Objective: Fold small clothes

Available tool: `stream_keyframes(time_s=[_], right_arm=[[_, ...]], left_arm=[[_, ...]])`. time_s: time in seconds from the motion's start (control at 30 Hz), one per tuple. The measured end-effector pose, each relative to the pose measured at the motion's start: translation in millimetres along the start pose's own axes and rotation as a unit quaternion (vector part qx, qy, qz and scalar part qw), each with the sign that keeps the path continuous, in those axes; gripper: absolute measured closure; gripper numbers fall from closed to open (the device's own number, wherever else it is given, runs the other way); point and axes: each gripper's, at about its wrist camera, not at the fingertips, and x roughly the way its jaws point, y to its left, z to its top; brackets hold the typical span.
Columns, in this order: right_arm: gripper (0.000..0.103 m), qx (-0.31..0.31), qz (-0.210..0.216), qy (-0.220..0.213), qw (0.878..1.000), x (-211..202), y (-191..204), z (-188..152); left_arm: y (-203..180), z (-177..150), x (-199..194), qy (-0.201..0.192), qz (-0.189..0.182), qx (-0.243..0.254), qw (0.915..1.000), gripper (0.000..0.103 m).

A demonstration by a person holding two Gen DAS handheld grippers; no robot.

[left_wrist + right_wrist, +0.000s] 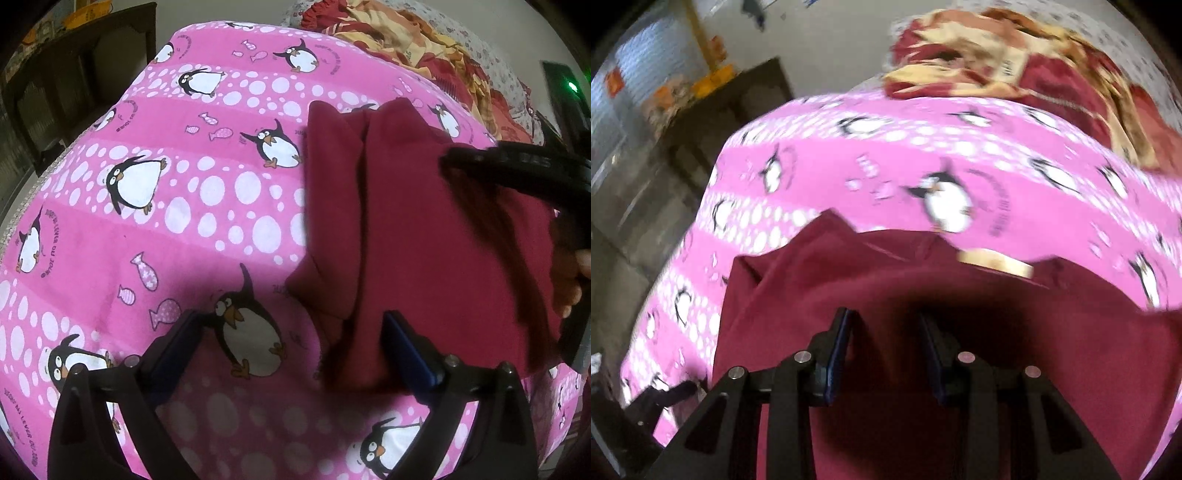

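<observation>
Pink penguin-print sheet covers the bed, with a red-and-yellow blanket bunched at its far end and dark furniture beyond the left edge.

Position. The maroon garment lies flat on the sheet, ahead and to the right of the left tool, and directly under and ahead of the right tool. One long fold line runs away from the left tool along the cloth.

Tool state. The left tool is spread wide and grips nothing; its right finger sits at the near hem of the garment, its left finger over bare sheet. The right tool is also parted, with maroon cloth visible between the fingers; nothing is pinched.

Procedure, as judged from the layout:
1. Bring each tool to a near corner of the garment.
2. Close on a single layer stack, not on the sheet beneath.
3. Lift both corners level and carry them toward the far hem; align edges before release.
4. Press the crease flat.

Limits of view. The right wrist view is motion-blurred; a pale label at the far hem is unreadable. The garment type cannot be determined. Its right edge is covered by the right tool's body in the left wrist view. Shadow hides the cloth nearest the right tool.
</observation>
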Motion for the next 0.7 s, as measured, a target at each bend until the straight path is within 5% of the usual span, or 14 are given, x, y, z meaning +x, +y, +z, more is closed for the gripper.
stream_keyframes(time_s=[0.27,0.7], right_arm=[[0.062,0.022,-0.008,0.010,1.000,34,-3,12],[0.062,-0.006,0.036,-0.003,0.999,4,29,8]], left_arm=[[2,1,0,0.000,-0.001,-0.007,1.0000,0.004],[-3,1,2,0.000,0.004,-0.004,1.0000,0.002]])
